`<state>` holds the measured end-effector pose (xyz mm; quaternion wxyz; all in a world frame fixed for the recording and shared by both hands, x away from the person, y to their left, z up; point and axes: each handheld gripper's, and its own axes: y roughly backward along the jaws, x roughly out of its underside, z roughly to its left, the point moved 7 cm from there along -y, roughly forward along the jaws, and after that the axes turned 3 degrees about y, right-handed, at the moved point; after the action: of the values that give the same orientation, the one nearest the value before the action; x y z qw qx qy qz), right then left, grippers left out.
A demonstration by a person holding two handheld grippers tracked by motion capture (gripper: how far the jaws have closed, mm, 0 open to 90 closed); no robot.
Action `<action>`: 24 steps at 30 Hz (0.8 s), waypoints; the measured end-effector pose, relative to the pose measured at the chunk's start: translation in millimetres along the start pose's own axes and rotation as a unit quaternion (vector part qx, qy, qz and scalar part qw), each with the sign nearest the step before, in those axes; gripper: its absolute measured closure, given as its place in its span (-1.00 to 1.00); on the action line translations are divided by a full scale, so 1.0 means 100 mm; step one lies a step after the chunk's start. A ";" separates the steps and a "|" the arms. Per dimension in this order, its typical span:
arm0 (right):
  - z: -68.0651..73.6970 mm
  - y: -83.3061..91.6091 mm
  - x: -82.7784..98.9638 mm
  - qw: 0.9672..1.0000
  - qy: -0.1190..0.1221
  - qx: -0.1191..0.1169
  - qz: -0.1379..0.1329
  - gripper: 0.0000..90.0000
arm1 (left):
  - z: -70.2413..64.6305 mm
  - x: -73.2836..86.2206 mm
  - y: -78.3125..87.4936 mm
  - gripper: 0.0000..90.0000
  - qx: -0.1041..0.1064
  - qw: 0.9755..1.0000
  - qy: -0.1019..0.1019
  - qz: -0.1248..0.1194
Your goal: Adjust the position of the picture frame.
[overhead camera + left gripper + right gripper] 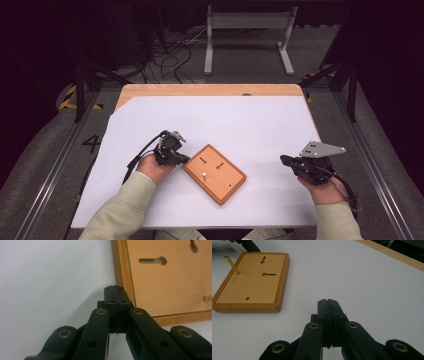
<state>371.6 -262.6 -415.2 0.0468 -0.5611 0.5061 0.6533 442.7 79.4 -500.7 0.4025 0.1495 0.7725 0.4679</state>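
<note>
Table [210, 90] of pale wood carries a white sheet [250, 125] that covers nearly all of it, leaving a wooden strip bare along the far edge and at the far left corner. Most of the sheet lies bare, with broad room behind the board and between the board and the right hand. The wooden board [220, 177] sits turned at an angle near the front middle of the sheet, with a raised rim, two keyhole slots, a small hole and a brass pin [232, 265] standing tilted in it. The left gripper [115, 288] has its jaws pressed together on nothing, the tip right at the board's outer rim; touching or not, I cannot tell. The right gripper [329, 302] is likewise closed and empty, well apart from the board over bare sheet.
</note>
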 end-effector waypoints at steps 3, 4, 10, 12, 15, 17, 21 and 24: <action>0.07 -0.03 0.00 1.000 0.003 -0.013 0.003 1.00 | -0.10 0.05 0.00 1.00 0.012 1.000 -0.005 0.008; 0.14 -0.06 0.00 1.000 0.002 -0.025 0.006 1.00 | -0.11 0.06 0.00 1.00 0.007 1.000 -0.013 0.010; 0.72 -0.37 0.03 0.993 0.049 -0.106 0.035 1.00 | -0.08 0.02 0.09 0.91 -0.009 1.000 -0.007 -0.023; 0.95 -0.47 0.01 0.988 0.067 -0.135 0.037 1.00 | -0.06 0.00 0.15 0.82 -0.014 0.999 -0.001 -0.043; 1.14 -0.59 -0.01 0.984 0.075 -0.159 0.041 1.00 | -0.01 -0.01 0.21 0.79 -0.020 0.998 0.006 -0.063; 1.27 -0.64 -0.02 0.980 0.080 -0.178 0.042 1.00 | 0.01 -0.01 0.24 0.82 -0.023 0.997 0.011 -0.071; 1.48 -0.71 0.00 0.973 0.096 -0.205 0.053 1.00 | 0.05 -0.01 0.26 0.82 -0.026 0.997 0.016 -0.077; 1.58 -0.76 0.01 0.968 0.099 -0.222 0.059 1.00 | 0.06 -0.01 0.26 0.82 -0.026 0.996 0.021 -0.080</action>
<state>310.1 -113.5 -484.7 -0.1683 -0.5886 0.3830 0.6918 444.3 96.0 -479.6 0.4261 0.0664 0.7777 0.4573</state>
